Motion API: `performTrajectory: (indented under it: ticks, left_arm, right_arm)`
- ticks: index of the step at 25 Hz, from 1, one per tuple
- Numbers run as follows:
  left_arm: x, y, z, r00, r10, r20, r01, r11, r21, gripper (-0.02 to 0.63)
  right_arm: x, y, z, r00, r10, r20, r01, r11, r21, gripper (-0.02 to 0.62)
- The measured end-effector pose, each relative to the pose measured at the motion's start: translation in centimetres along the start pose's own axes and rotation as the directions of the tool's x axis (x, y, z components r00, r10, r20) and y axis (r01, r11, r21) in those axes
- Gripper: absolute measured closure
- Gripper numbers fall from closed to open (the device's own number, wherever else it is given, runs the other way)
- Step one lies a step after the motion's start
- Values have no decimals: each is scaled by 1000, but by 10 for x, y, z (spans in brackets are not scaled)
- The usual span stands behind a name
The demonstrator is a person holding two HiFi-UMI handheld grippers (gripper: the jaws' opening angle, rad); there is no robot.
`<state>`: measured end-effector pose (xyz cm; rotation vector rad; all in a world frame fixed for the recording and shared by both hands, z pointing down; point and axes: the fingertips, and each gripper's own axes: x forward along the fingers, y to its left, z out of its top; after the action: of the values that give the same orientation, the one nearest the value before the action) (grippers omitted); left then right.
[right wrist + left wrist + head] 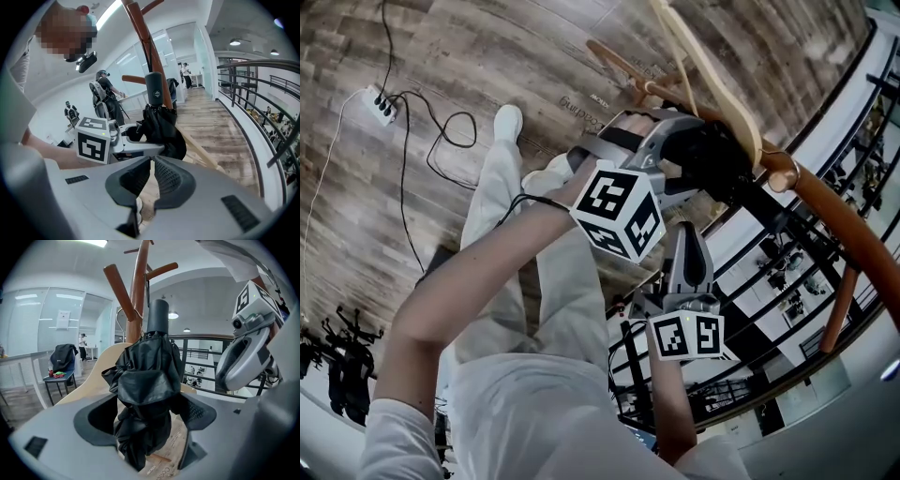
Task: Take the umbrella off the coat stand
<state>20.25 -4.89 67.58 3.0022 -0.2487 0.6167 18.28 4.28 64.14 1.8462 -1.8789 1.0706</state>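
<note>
While the folded black umbrella point(147, 376) hangs with its cylindrical end up against the trunk of the coat stand point(139, 296), the left gripper point(151, 420) holds its jaws wide apart on either side of the fabric bundle without squeezing it, apparently lined up so that closing would catch the bulk. The right gripper point(152, 161) sits just beside and lower, jaws together on nothing, probably held in reserve. Lifting room looks tight: pegs branch above the umbrella, a pale curved wooden piece point(91, 378) lies close behind, and a railing point(255, 89) runs nearby.
</note>
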Motion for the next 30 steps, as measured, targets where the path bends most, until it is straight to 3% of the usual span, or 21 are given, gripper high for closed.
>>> performTrajectory:
  ticks: [8, 9, 10, 13, 30]
  left_arm:
    - [21, -3, 4, 1000, -25, 1, 25, 1000, 13, 232]
    - [21, -5, 5, 1000, -31, 1, 31, 999, 11, 253]
    - [20, -7, 6, 999, -35, 1, 35, 999, 8, 320]
    - [20, -10, 7, 999, -46, -2, 46, 999, -9, 347]
    - [-14, -18, 11, 994, -104, -43, 104, 994, -18, 362]
  right_arm:
    - [-1, -5, 1, 1000, -3, 7, 3, 1000, 21, 558]
    - [-2, -6, 1, 1000, -5, 8, 5, 1000, 23, 558]
    - [-3, -7, 1, 1000, -7, 9, 7, 1000, 26, 558]
    - [-3, -11, 4, 1000, -16, 14, 15, 999, 32, 558]
    - [-10, 8, 23, 997, -43, 57, 41, 998, 42, 558]
